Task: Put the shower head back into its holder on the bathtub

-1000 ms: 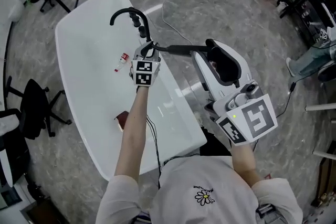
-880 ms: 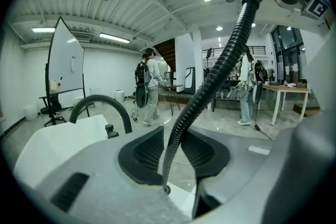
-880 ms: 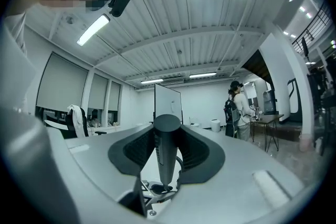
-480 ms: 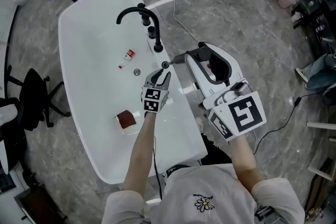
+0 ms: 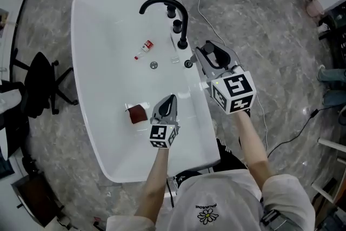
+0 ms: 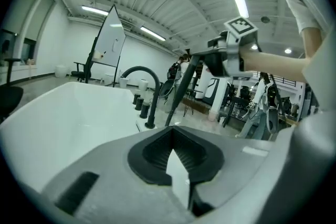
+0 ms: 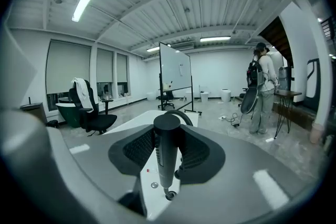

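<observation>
The black shower head [image 7: 167,152] stands nearly upright between the pads of my right gripper [image 7: 167,132], which is shut on it. Its lower tip hangs just above the round holder [image 7: 169,195] on the white bathtub's rim [image 5: 201,116]. In the head view my right gripper [image 5: 208,55] is beside the holder [image 5: 187,64], below the black faucet [image 5: 162,4]. My left gripper [image 5: 167,102] is over the tub's near side, shut and empty. The left gripper view shows its jaws [image 6: 173,136] pressed together, with the shower head [image 6: 180,84] slanting ahead of them.
Inside the tub lie a small red-and-white bottle [image 5: 144,47], the drain [image 5: 154,65] and a reddish-brown object [image 5: 138,113]. Two black knobs [image 5: 177,25] stand by the faucet. A black office chair [image 5: 42,84] is left of the tub. A cable [image 5: 212,5] crosses the floor.
My left gripper let go near the shower head's lower end, drew back along the tub toward the person and shut. My right gripper lowered the shower head to the holder.
</observation>
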`<move>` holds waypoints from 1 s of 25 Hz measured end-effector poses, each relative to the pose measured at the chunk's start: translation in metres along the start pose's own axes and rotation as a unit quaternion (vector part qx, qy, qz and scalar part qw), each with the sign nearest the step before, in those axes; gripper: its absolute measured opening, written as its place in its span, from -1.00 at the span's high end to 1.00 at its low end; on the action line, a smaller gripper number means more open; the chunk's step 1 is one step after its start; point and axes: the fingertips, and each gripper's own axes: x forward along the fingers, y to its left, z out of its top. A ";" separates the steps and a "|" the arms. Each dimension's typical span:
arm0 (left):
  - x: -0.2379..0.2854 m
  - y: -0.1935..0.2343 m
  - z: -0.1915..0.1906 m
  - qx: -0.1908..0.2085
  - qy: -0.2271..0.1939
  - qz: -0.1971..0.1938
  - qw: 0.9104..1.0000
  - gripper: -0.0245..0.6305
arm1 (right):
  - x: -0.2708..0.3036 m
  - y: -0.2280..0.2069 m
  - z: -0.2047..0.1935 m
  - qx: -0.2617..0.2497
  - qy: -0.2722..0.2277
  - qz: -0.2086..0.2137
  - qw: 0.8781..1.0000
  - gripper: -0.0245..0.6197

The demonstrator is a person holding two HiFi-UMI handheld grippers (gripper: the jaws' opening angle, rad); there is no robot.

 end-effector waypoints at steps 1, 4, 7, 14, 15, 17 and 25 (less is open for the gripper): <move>-0.010 -0.001 -0.011 -0.008 0.008 0.006 1.000 0.92 | 0.012 -0.002 -0.011 -0.002 0.011 0.001 1.000 0.49; -0.036 -0.003 -0.049 -0.039 0.042 0.022 0.998 0.92 | 0.046 -0.008 -0.052 -0.011 0.050 0.002 0.999 0.49; -0.055 -0.006 -0.079 -0.068 0.072 0.034 0.995 0.92 | 0.072 -0.016 -0.102 -0.006 0.094 0.000 0.996 0.49; -0.078 0.005 -0.107 -0.115 0.092 0.061 0.987 0.92 | 0.099 -0.014 -0.171 -0.001 0.141 0.004 0.990 0.50; -0.077 0.007 -0.108 -0.126 0.089 0.060 0.986 0.92 | 0.102 -0.010 -0.178 -0.009 0.147 0.014 0.989 0.50; -0.073 0.007 -0.106 -0.124 0.088 0.050 0.987 0.92 | 0.109 -0.001 -0.183 -0.030 0.162 0.031 0.986 0.50; -0.073 -0.007 -0.080 -0.107 0.061 0.035 0.992 0.92 | 0.088 -0.005 -0.192 0.017 0.207 0.002 0.978 0.40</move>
